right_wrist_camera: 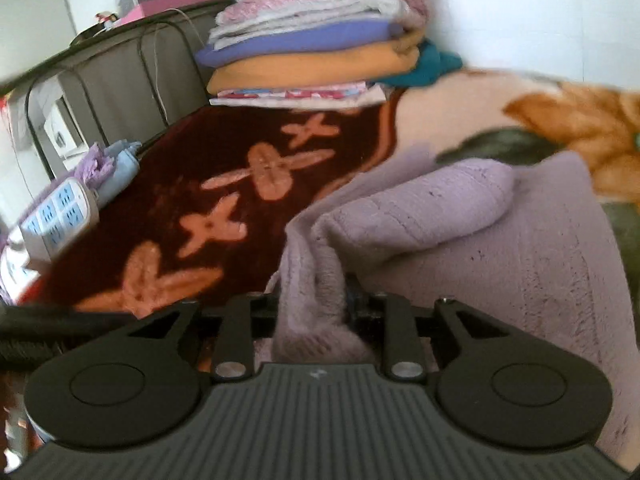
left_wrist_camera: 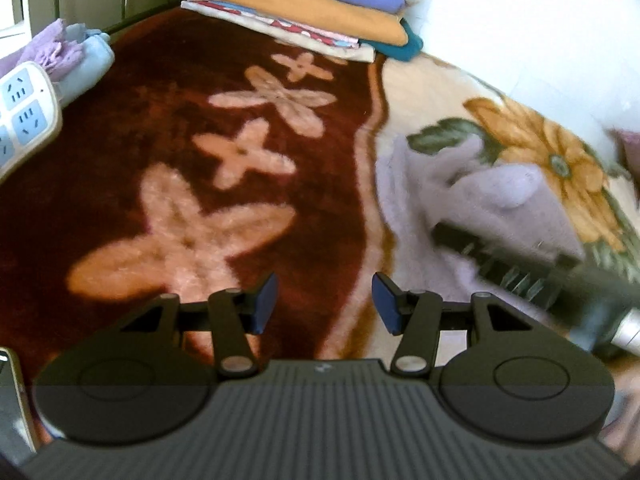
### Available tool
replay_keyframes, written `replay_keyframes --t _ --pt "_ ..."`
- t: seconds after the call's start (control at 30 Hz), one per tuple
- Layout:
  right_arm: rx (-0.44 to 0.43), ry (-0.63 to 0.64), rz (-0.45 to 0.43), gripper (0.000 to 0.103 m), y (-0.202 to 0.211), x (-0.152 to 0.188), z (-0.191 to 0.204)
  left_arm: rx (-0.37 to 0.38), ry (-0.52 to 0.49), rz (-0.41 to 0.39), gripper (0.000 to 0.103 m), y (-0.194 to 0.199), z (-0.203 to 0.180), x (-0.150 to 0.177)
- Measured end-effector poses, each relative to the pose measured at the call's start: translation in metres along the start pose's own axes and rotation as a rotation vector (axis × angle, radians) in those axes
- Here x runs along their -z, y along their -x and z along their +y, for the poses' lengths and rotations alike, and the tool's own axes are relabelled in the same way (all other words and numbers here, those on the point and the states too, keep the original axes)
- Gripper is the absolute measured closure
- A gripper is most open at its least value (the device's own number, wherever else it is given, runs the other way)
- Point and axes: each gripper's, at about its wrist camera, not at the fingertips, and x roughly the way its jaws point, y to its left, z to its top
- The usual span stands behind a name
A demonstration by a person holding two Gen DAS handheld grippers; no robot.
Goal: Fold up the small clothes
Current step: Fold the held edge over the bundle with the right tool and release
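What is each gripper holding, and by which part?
The right gripper has a bunched edge of the lilac fleece garment between its fingers. The left gripper is open and holds nothing.

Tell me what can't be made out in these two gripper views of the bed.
- Right gripper pads, right wrist view: covered by the lilac garment bunched between the fingers.
- Right gripper, left wrist view: motion-blurred, its tip lost against the garment.
- Garment type, both views: crumpled and blurred.
- Folded stack, left wrist view: top cut off by the frame edge.
- Left gripper: nothing hidden; jaws apart, empty.
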Motion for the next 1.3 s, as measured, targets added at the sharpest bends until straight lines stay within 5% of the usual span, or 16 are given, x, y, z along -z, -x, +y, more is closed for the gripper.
replay_keyframes --t 0.3,0.6,0.87,0.93,1.03,1.2,1.3 --pt "-0.113 -0.017 -0.033 0.046 0.07 -0.003 -0.022 0.08 -0.053 -0.063 0.048 0.006 -0.03 -0.023" --pt "0.121 -0.143 -0.076 0.044 0.111 -0.002 -0.107 0.133 -0.242 -0.073 0.048 -0.032 -0.088 -0.025" --pt "0.135 -0.281 -0.037 0.041 0.087 0.025 -0.148 0.056 -0.351 -0.09 0.043 -0.084 -0.117 -0.026" --pt "0.111 -0.287 -0.032 0.041 0.083 0.027 -0.147 0.06 -0.345 -0.098 0.083 -0.091 -0.116 -0.03" --pt "0.057 -0.289 -0.03 0.041 0.082 0.024 -0.138 0.123 -0.205 -0.127 0.084 -0.078 -0.096 -0.045" --pt "0.042 -0.159 -0.059 0.041 0.084 0.025 -0.108 0.055 -0.119 -0.082 0.081 -0.09 -0.066 -0.06" --pt "0.068 -0.111 -0.064 0.041 0.081 0.029 -0.099 0.059 -0.081 -0.049 0.062 -0.098 -0.055 -0.056"
